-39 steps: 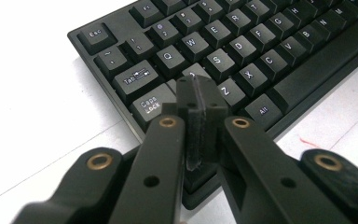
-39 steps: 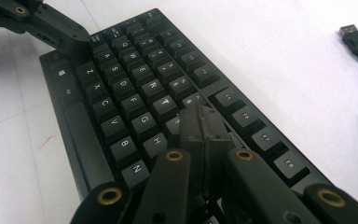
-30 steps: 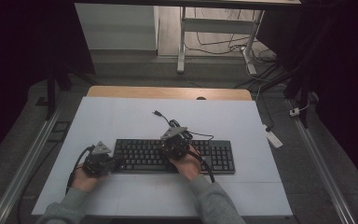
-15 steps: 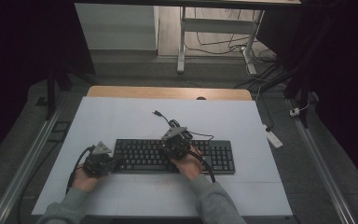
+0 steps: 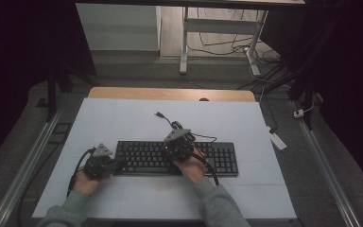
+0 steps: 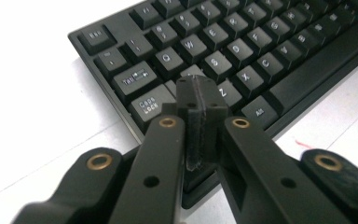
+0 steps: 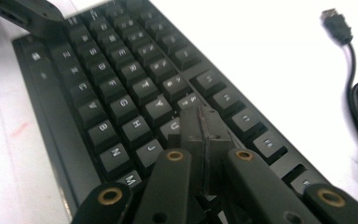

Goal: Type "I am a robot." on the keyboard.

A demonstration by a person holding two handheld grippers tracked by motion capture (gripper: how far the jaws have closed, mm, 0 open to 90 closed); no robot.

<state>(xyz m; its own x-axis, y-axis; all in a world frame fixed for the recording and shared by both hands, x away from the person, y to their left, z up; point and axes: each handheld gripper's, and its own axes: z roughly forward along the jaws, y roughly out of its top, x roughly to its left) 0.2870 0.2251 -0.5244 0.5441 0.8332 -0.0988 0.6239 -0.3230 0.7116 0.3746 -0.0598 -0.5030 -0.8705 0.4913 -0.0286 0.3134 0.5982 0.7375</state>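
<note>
A black keyboard lies across the near half of the white table top. My left gripper is at its left end, jaws shut with nothing between them. In the left gripper view the shut tips hover over the keyboard around the A key, beside Caps Lock. My right gripper is over the keyboard's middle, also shut and holding nothing. In the right gripper view its tips sit above the keyboard near the U, I and K keys.
The keyboard's black cable curls behind it and ends in a loose USB plug, also the USB plug at the top right of the right gripper view. A wooden strip runs along the table's far edge. Metal rails flank the table.
</note>
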